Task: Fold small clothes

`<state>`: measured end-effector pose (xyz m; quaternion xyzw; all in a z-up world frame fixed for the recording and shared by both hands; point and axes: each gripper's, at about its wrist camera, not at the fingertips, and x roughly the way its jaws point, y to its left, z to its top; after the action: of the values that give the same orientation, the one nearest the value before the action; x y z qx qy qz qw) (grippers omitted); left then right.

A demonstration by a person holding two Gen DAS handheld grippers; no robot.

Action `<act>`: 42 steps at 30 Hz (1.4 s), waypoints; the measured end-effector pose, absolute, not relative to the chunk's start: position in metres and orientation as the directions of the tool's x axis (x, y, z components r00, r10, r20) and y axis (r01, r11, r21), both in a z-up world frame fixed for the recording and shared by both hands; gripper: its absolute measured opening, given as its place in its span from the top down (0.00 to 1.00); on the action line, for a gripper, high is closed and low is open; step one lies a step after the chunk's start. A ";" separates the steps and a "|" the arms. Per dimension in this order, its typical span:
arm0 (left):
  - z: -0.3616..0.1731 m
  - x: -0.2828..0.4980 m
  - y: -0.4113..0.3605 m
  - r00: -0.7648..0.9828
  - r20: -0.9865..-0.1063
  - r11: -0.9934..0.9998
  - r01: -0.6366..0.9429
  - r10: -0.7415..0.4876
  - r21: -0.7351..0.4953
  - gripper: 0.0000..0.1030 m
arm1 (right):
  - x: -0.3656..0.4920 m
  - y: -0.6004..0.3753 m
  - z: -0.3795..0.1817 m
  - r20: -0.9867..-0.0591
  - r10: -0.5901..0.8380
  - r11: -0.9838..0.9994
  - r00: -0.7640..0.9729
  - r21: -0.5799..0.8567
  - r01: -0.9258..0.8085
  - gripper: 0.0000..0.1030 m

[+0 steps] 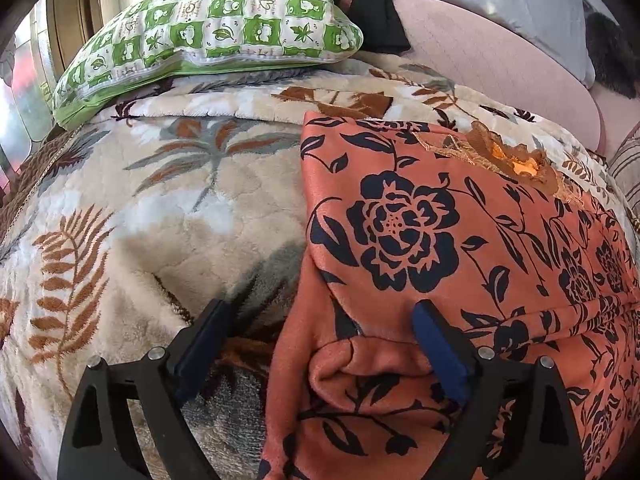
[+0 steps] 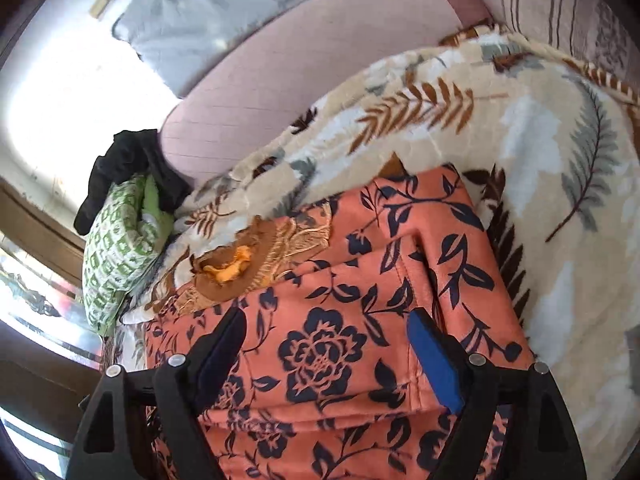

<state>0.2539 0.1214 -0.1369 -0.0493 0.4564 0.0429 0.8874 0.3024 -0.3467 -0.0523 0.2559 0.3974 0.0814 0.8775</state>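
An orange garment with a black flower print (image 1: 440,248) lies partly folded on a cream leaf-patterned blanket (image 1: 160,216). It has a brown embroidered neck patch (image 1: 516,160). My left gripper (image 1: 320,320) is open over the garment's near left edge, where the cloth bunches between the jaws. In the right wrist view the same garment (image 2: 340,320) lies under my right gripper (image 2: 324,332), which is open with the jaws spread above the folded layers. The neck patch (image 2: 240,268) shows at the far left of the garment.
A green and white checked pillow (image 1: 216,28) lies at the head of the bed with a black cloth (image 1: 372,8) behind it. A pink cushion (image 2: 300,64) and a grey pillow (image 2: 208,8) lie beyond the blanket (image 2: 540,160).
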 end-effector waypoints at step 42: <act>-0.135 -0.025 0.164 0.445 -0.852 0.898 -0.195 -0.276 -0.394 0.39 | 0.026 -0.426 -0.144 -0.787 0.475 0.827 0.393 0.552 0.106 0.42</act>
<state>-0.0255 0.1639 -0.1347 -0.2241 0.5261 -0.0248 0.8200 0.0262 -0.4260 -0.1443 0.2699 0.5382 0.1168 0.7899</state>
